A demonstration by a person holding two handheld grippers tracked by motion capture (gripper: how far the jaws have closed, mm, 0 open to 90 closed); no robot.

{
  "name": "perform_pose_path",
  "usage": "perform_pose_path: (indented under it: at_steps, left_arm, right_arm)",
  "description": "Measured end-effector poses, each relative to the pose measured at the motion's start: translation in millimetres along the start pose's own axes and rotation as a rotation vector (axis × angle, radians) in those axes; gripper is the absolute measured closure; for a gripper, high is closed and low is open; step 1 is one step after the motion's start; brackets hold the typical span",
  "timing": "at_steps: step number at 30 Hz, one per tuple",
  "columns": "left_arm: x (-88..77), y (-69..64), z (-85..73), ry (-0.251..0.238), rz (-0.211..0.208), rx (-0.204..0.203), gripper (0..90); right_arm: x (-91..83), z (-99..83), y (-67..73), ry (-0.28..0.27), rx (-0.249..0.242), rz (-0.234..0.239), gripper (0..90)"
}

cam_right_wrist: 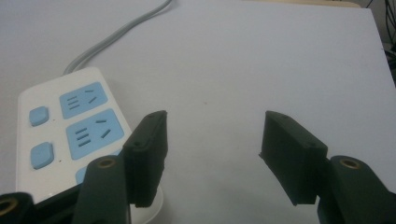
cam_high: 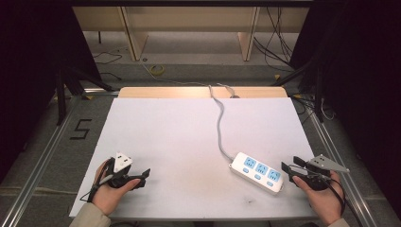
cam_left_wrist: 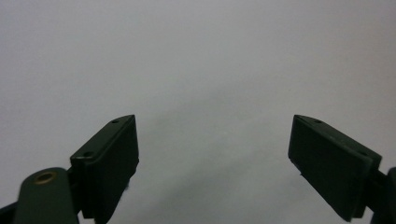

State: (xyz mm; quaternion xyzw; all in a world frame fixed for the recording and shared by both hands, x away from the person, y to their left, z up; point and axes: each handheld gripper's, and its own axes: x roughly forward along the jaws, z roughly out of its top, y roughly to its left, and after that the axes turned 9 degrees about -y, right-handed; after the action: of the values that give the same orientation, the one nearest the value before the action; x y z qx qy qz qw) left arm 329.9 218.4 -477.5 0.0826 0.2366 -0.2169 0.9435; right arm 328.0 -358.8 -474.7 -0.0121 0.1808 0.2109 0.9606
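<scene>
Left hand-held gripper (cam_high: pixel 142 176) sits wide open and empty on the white worktop (cam_high: pixel 179 132). Right hand-held gripper (cam_high: pixel 289 166), also spread and empty, is just at 3 o'clock of the power strip (cam_high: pixel 257 172).

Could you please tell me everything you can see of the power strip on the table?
The power strip is a white, plastic-looking bar with rounded corners, lying flat and angled on the white table near its front right. Three blue socket faces run along it, each beside a blue button. Its grey cable runs off the far edge. The right tool sits open beside its end.
</scene>
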Motion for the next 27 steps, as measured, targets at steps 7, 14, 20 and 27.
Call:
perform_pose_path:
  at_steps: [7,14,20,27]
  left_arm:
    - [0.3,-1.1,-0.7,0.009,0.002,0.015,16.1]
    - [1.4,-1.0,-1.1,0.016,0.002,0.02,16.1]
    - [2.0,-0.5,-1.4,0.018,0.006,0.02,16.0]
    - [2.5,-0.9,-1.7,0.023,0.002,0.022,16.0]
  right_arm:
    - [-1.1,4.9,3.5,0.011,-0.018,0.005,47.0]
    - [0.5,10.3,8.4,0.018,-0.037,0.016,50.4]
    - [0.9,9.5,7.8,0.023,-0.037,0.016,50.5]
    - [0.0,12.9,8.4,0.04,-0.047,0.023,56.4]
